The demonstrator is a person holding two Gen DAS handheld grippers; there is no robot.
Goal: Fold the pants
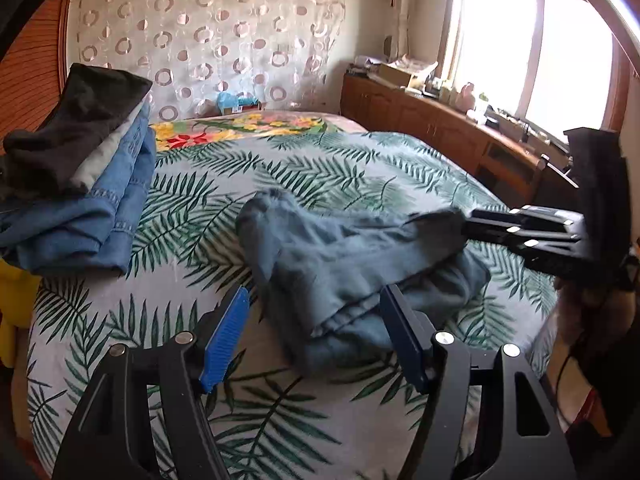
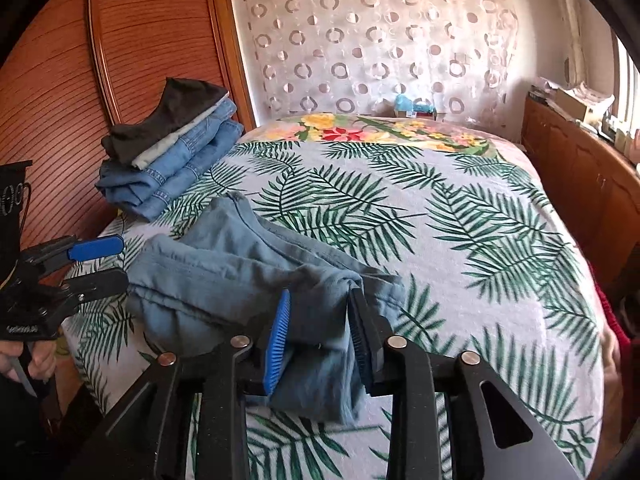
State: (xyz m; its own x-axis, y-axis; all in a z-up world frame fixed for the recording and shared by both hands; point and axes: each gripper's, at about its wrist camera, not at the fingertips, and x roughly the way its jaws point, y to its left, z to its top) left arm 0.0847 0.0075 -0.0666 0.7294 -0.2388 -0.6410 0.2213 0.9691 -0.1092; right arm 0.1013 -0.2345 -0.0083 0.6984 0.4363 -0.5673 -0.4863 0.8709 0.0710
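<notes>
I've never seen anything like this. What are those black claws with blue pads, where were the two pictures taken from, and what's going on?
There is no robot here. A person holds a two-finger gripper in each hand, each with a camera looking along its fingers. One picture is from the left gripper, which is open and empty. The other is from the right gripper, closed on a bunch of the crumpled grey-blue pants. These lie on the palm-leaf bedspread, near a stack of folded clothes.
</notes>
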